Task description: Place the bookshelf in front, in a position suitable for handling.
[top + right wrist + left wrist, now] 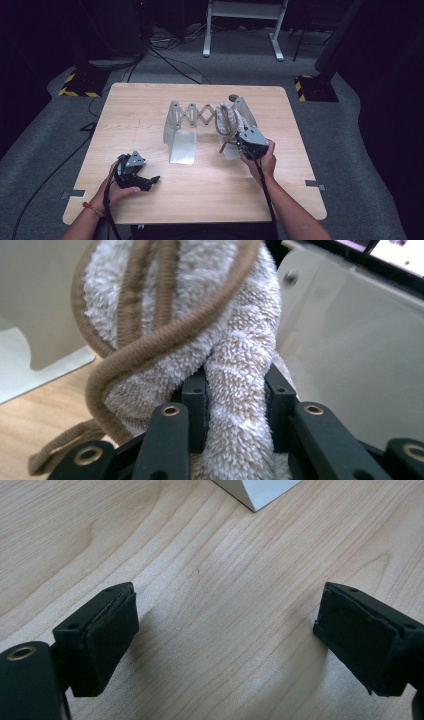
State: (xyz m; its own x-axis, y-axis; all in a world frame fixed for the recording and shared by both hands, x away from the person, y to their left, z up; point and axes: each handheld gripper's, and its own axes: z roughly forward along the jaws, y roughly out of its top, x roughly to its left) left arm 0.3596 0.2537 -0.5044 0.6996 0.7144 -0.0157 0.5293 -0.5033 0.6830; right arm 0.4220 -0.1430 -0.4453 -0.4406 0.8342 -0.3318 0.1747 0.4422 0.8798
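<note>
A white fluffy towel with a brown edge band (228, 120) hangs bunched against the right end of a grey expanding rack (186, 116) at the table's middle. My right gripper (246, 140) is shut on a fold of that towel (239, 390); the pads (196, 410) press on it from both sides, and the brown band (150, 352) loops in front. My left gripper (150, 181) rests low over the wood at the front left, held in a hand. Its jaws stand wide open with only bare wood between the pads (107, 635).
The rack's left plate (181, 146) lies flat on the wooden table (150, 105); its corner (257, 492) shows ahead of the left gripper. The rack's right panel (350, 350) stands close beside the towel. Cables trail on the floor behind the table.
</note>
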